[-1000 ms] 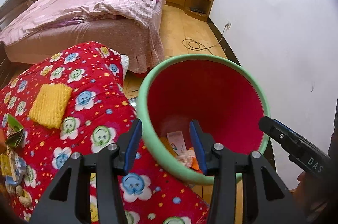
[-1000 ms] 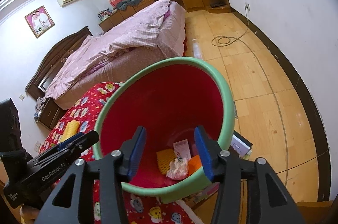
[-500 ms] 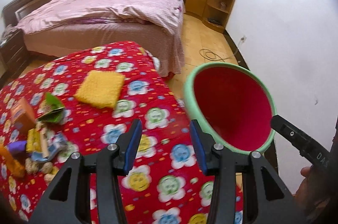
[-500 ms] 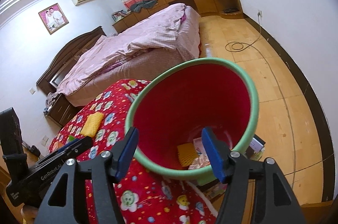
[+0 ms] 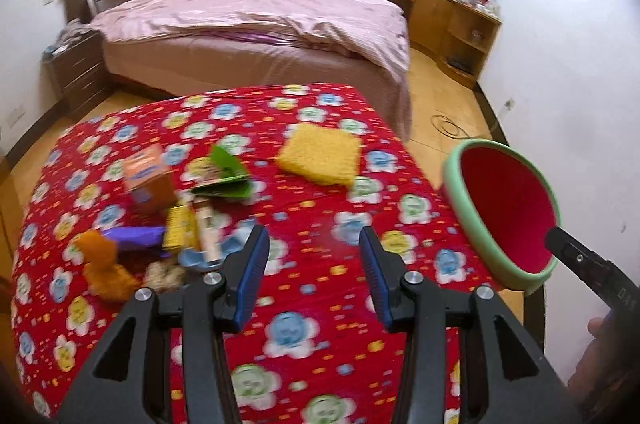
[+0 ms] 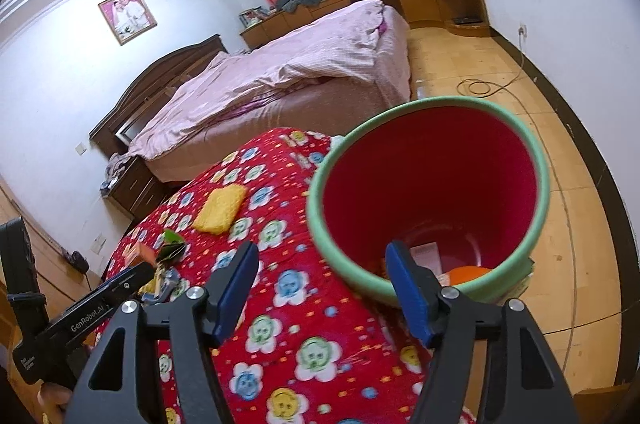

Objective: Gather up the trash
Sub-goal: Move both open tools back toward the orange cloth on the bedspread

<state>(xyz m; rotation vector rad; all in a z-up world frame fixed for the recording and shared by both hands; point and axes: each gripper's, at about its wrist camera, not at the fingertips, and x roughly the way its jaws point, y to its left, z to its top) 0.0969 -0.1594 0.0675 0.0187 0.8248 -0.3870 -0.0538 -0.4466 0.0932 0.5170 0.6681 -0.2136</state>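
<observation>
Red bin [image 6: 432,183] off the tabletop [image 5: 304,304] edge already holds scraps, both grippers empty, left gripper [image 5: 312,264] fingers apart above the cloth, right gripper [image 6: 320,288] fingers opening by the rim; next: left reaches the trash pile [image 5: 176,220] and grips one piece.

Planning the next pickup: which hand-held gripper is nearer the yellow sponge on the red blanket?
Left. The left hand-held gripper hangs over the blanket facing the yellow sponge; the right hand-held gripper sits farther off by the red bin.
</observation>
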